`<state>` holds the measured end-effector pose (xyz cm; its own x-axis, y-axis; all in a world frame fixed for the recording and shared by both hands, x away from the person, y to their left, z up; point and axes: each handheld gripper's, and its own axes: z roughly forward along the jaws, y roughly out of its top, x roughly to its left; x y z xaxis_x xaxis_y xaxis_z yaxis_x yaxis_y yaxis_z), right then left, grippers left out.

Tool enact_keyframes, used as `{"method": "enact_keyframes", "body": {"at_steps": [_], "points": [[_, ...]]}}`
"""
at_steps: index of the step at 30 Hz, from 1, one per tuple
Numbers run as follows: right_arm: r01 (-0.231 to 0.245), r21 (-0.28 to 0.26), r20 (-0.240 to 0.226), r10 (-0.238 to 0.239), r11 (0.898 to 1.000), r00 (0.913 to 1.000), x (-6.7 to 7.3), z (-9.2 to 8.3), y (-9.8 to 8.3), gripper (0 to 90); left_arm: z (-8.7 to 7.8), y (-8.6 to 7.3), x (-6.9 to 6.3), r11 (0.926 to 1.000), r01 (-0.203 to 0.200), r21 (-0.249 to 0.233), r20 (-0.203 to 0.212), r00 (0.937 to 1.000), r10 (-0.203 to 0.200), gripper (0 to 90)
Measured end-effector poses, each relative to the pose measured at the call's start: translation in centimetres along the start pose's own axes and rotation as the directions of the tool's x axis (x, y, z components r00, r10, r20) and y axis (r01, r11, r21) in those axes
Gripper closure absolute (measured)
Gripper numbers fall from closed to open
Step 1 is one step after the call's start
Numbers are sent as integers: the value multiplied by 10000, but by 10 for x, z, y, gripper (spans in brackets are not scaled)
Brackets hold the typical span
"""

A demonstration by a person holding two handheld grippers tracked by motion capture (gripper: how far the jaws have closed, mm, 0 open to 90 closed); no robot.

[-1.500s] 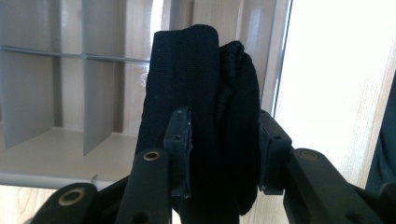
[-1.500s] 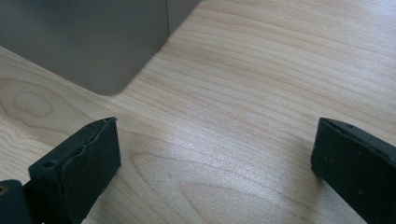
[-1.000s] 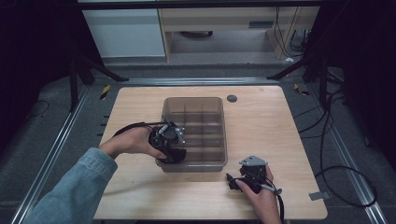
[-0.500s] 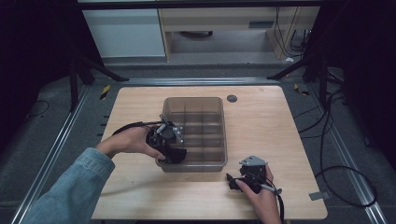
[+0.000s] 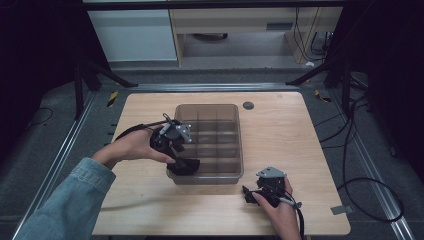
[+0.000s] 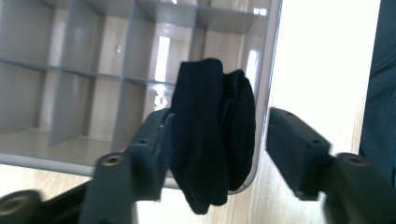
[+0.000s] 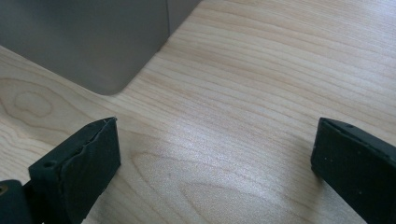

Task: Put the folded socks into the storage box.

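Left gripper (image 6: 212, 154) jaws spread, black cloth bundle (image 6: 212, 140) between them (touching one jaw), over bin (image 5: 220, 172) near-left corner. Right gripper (image 7: 212, 163) open, on table (image 7: 261, 84).

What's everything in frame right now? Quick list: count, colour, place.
table: 1, light wood, centre of the high view
compartment bin: 1, translucent grey-brown with dividers, middle of the table
folded cloth: 1, black, at the bin's near-left corner, between the left gripper's jaws, one jaw touching it and the other apart
round disc: 1, dark grey, on the table beyond the bin's far-right corner
cables: several, black, on the floor right of the table
left gripper: 1, black, at the bin's near-left corner, jaws apart
right gripper: 1, black, on the table near the bin's near-right corner, jaws apart
sleeve: 1, blue denim, lower left
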<state>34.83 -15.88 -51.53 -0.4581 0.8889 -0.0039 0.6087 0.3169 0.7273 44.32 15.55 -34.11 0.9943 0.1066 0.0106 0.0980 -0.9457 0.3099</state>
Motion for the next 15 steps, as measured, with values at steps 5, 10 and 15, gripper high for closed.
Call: {"method": "enact_keyframes", "body": {"at_steps": [5,10,15], "points": [[-5,1,-3,5,10000,10000,0,0,0,17,-11,0,3,9981,363,-488,41,9993,-361,664],[13,-3,3,-13,10000,10000,0,0,0,17,-15,2,8,9969,543,-578,-150,9984,-552,847],[12,3,14,-12,10000,10000,0,0,0,17,-9,4,16,9960,813,-371,-87,9966,-817,900]]}}
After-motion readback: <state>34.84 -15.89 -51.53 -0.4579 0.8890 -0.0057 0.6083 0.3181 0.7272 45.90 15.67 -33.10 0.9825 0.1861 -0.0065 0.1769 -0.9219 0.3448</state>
